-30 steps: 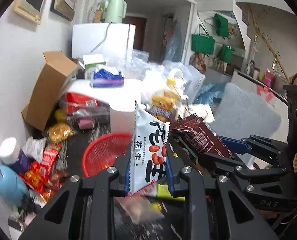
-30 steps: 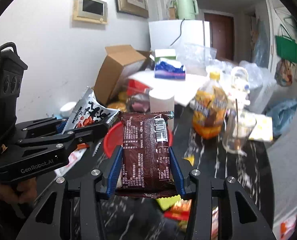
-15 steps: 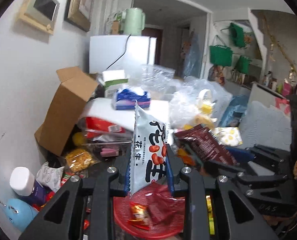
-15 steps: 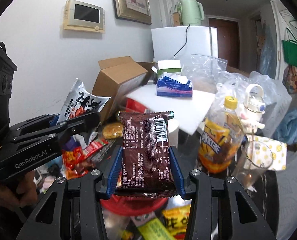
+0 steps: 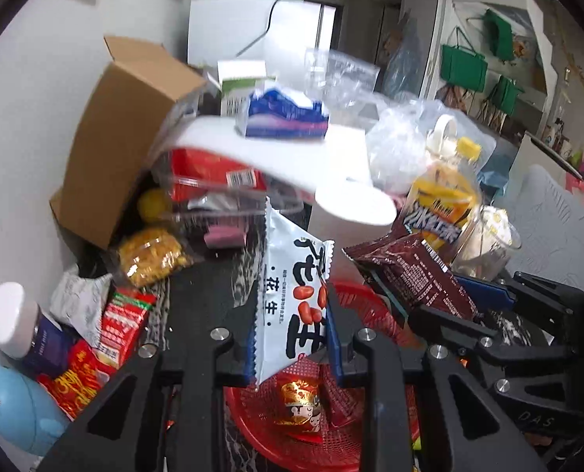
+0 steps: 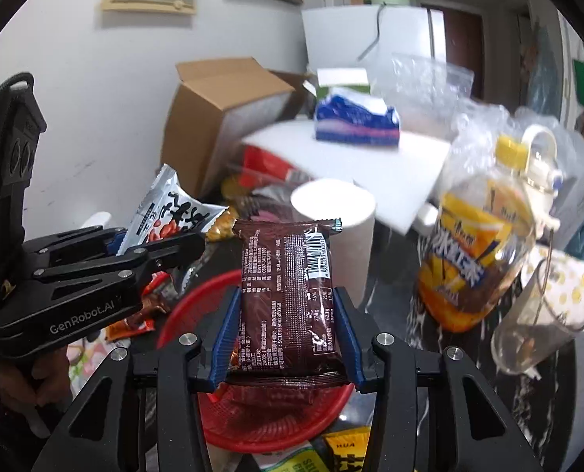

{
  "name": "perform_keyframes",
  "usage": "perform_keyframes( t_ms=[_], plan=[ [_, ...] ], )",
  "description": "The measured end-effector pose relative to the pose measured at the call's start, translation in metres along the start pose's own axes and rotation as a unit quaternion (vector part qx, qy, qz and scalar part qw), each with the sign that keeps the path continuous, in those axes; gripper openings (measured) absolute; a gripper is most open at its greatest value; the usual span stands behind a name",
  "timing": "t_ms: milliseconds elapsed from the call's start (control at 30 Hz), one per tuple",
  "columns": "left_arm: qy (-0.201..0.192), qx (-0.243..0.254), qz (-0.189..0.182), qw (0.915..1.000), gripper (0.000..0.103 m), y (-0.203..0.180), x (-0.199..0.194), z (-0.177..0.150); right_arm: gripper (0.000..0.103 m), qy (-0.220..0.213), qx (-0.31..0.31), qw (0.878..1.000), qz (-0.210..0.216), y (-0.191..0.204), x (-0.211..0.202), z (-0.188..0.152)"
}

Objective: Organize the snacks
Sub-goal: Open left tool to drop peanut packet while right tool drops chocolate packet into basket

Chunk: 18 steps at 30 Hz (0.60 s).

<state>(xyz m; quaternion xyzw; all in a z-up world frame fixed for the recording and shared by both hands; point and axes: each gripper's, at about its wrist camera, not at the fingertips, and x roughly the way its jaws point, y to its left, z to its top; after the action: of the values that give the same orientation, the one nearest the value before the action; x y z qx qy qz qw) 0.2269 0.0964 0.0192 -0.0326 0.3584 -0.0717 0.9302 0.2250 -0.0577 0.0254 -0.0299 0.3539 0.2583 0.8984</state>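
1. Above the red basket (image 5: 354, 306) on the dark counter (image 5: 209, 287): both tools loaded, side by side, each pointing forward and down.
2. Left tool (image 5: 290, 338): pressed nearly together, pinching the white peanut packet (image 5: 292, 299) by its lower part, long axis upright, top edge leaning slightly toward the clutter behind.
3. Right tool (image 6: 288, 338): partly closed, pinching the brown snack bar (image 6: 288, 295) across its width, long axis running forward and up from the pads, barcode side facing the camera.
4. In the right wrist view, left tool seen at the left, just beside and slightly farther back, its packet poking up over the basket's far left rim.
5. Key relation: basket directly below and slightly ahead of both packets. From the left view, basket floor showing right under the white packet, a few small red snacks (image 5: 299, 405) already lying there. From the right view, red rim visible on both sides of the bar and beneath it.
6. Neither tool clearly nearer; both seemingly placed for a drop straight down.
7. Likely next need: a little more lowering, then spreading the pads, watching the orange drink bottle (image 6: 472, 259) and glass (image 6: 543, 322) standing close on the right.
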Motion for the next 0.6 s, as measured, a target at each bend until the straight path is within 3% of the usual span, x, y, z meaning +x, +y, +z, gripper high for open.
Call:
perform_keyframes(
  t_ms=[333, 600],
  plan=[
    [0.048, 0.009, 0.011, 0.9988, 0.027, -0.004, 0.023, -0.010, 0.045, 0.027, 0.004, 1.000, 0.000, -0.002, 0.018, -0.006],
    [0.089, 0.019, -0.004, 0.9959, 0.027, -0.014, 0.039, -0.018, 0.045, 0.042, 0.011, 0.999, -0.022, -0.011, 0.020, -0.007]
  ],
)
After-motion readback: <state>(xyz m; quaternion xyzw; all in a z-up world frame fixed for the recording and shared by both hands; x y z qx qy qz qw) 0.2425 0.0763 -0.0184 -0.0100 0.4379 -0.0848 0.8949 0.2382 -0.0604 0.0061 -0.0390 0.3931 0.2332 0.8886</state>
